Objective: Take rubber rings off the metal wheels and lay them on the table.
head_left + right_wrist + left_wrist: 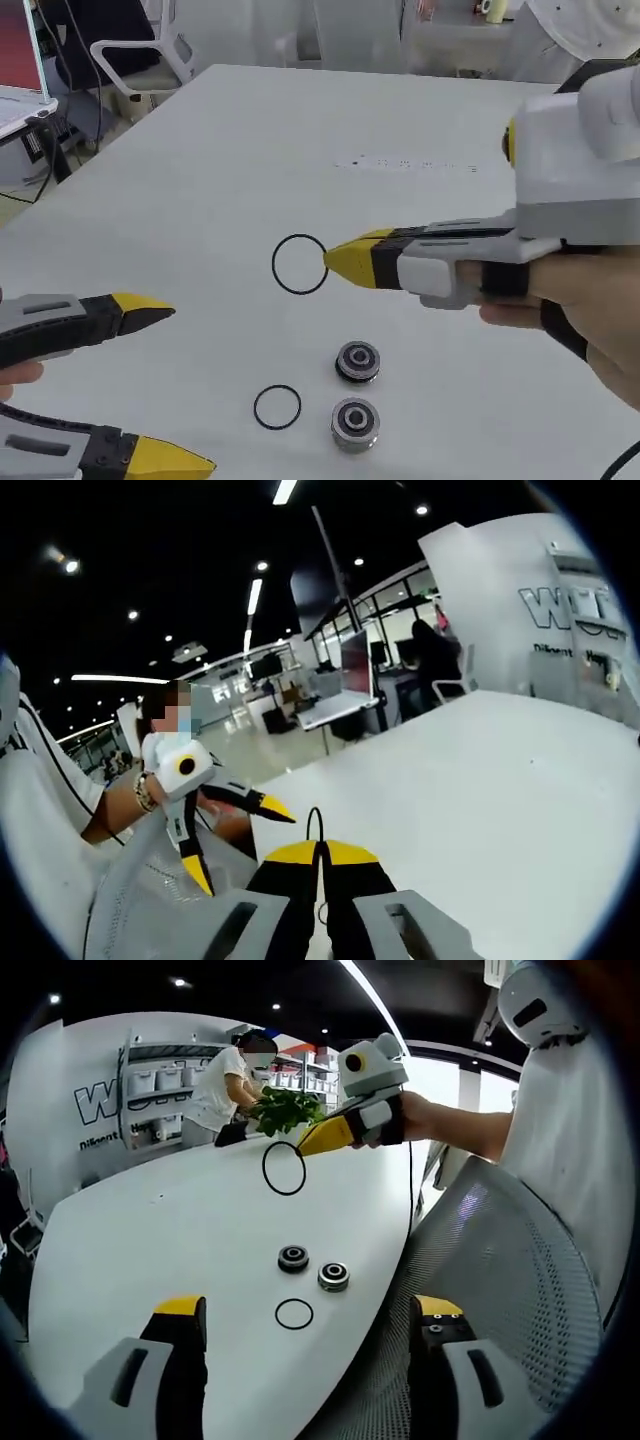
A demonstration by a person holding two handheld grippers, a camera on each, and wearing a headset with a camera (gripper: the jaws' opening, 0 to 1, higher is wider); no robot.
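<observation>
the right gripper is pinching a rubber ring between its closed yellow tips. the ring is hanging out past them, seemingly clear of the tabletop to judge by the left gripper view. a second ring is lying flat on the tabletop, just beside the two metal wheels, which are sitting close together nearer the person. the left gripper is hovering low on the left with its jaws wide apart, gripping nothing. so one ring is looking done, and the pinched one is needing only to be set down and let go. the farther wheel is looking darker round its rim than the nearer wheel, but i am not managing to tell whether any rubber is left on either.
</observation>
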